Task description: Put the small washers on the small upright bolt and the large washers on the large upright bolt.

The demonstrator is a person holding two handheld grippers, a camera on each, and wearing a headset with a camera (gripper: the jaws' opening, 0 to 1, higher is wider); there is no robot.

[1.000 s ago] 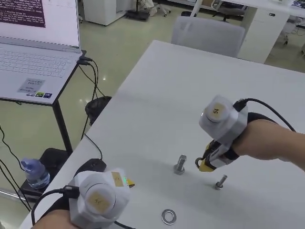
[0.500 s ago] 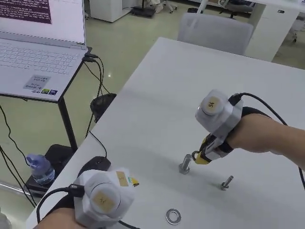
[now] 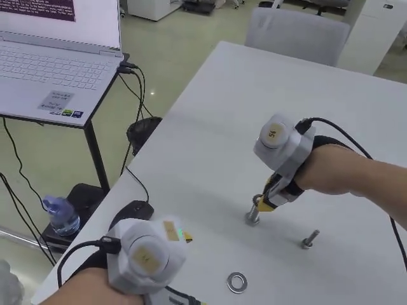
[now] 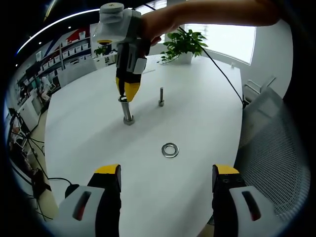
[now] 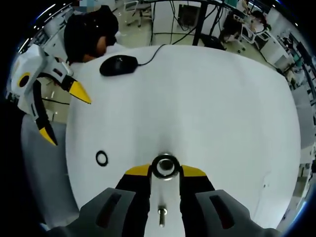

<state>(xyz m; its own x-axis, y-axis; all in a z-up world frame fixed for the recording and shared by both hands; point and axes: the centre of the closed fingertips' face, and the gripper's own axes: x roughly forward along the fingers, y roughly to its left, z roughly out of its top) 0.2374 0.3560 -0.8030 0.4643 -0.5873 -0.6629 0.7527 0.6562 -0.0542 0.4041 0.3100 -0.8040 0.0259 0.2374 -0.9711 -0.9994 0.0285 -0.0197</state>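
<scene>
Washer (image 5: 165, 166) over large bolt (image 3: 252, 217)
The right gripper (image 3: 263, 204) fingers pinch its rim — thin, stiff, slippery steel; left gripper (image 4: 166, 170) gapes empty — spare washer (image 4: 170, 149) lies near that bolt.

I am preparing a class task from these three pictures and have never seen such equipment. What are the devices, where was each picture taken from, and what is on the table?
No robot here: a person holds a two-jaw tool in each hand. The head view comes from a camera on the person's headset. The two round views come from a camera riding on each tool. On the white table stand a large bolt and a small bolt, and a loose washer lies flat. The right tool pinches a second washer right at the top of the large bolt. The left tool is open and holds nothing.
</scene>
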